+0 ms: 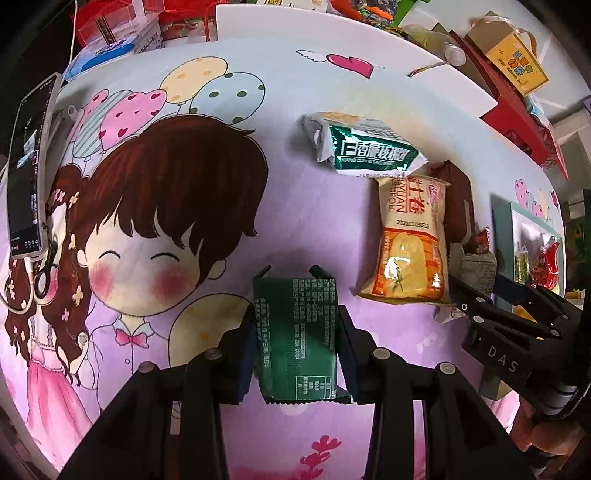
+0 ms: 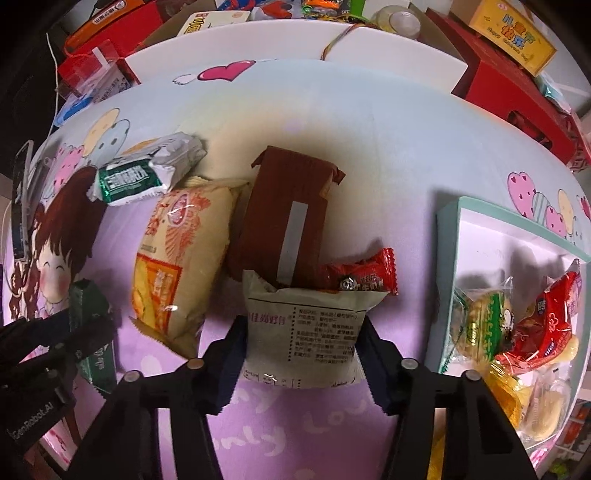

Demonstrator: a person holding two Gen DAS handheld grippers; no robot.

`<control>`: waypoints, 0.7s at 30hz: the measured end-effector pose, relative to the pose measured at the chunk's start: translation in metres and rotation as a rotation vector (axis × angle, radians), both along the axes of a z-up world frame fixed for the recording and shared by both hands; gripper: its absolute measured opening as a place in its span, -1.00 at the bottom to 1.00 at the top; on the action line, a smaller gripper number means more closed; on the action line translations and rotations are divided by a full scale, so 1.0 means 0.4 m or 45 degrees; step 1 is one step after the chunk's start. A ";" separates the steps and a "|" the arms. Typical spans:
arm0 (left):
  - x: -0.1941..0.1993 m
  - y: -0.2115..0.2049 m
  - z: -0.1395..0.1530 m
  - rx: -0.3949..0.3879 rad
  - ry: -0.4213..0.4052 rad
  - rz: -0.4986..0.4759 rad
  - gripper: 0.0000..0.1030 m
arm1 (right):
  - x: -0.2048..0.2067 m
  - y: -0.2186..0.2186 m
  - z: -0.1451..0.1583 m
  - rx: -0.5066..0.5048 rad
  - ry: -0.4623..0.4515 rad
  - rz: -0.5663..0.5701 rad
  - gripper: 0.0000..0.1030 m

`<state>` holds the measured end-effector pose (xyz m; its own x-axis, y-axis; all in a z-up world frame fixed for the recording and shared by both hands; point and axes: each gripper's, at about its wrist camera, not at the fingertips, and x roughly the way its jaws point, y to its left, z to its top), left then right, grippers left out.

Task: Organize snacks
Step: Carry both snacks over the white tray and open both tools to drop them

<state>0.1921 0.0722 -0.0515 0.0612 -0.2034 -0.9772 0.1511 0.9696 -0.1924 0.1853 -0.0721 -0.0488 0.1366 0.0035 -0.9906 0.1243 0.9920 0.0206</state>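
My left gripper is shut on a dark green snack packet, held above the cartoon cloth. My right gripper is shut on a white printed snack packet; it also shows in the left wrist view. On the cloth lie a green-and-white packet, an orange-yellow packet, a brown packet and a small red candy packet. A teal-rimmed white tray at the right holds several snacks.
A phone with a cable lies at the cloth's left edge. Red boxes, a yellow box and white boards crowd the far side. The left gripper with its green packet shows at the left of the right wrist view.
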 end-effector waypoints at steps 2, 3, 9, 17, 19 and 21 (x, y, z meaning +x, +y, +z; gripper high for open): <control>-0.007 -0.005 0.016 0.005 -0.006 -0.001 -0.20 | -0.011 -0.003 0.012 0.018 -0.003 -0.007 0.14; -0.011 -0.007 0.023 0.006 -0.009 -0.002 -0.21 | -0.018 -0.004 0.022 0.023 -0.008 -0.009 0.14; -0.056 -0.038 0.097 0.005 -0.048 -0.008 -0.21 | -0.072 -0.038 0.118 0.068 -0.062 -0.041 0.14; -0.130 -0.132 0.232 -0.015 -0.130 -0.076 -0.21 | -0.178 -0.145 0.244 0.062 -0.147 -0.092 0.14; -0.149 -0.168 0.261 -0.018 -0.147 -0.103 -0.20 | -0.188 -0.186 0.263 0.060 -0.159 -0.113 0.14; -0.169 -0.202 0.284 -0.022 -0.160 -0.130 -0.20 | -0.226 -0.241 0.296 0.056 -0.172 -0.139 0.14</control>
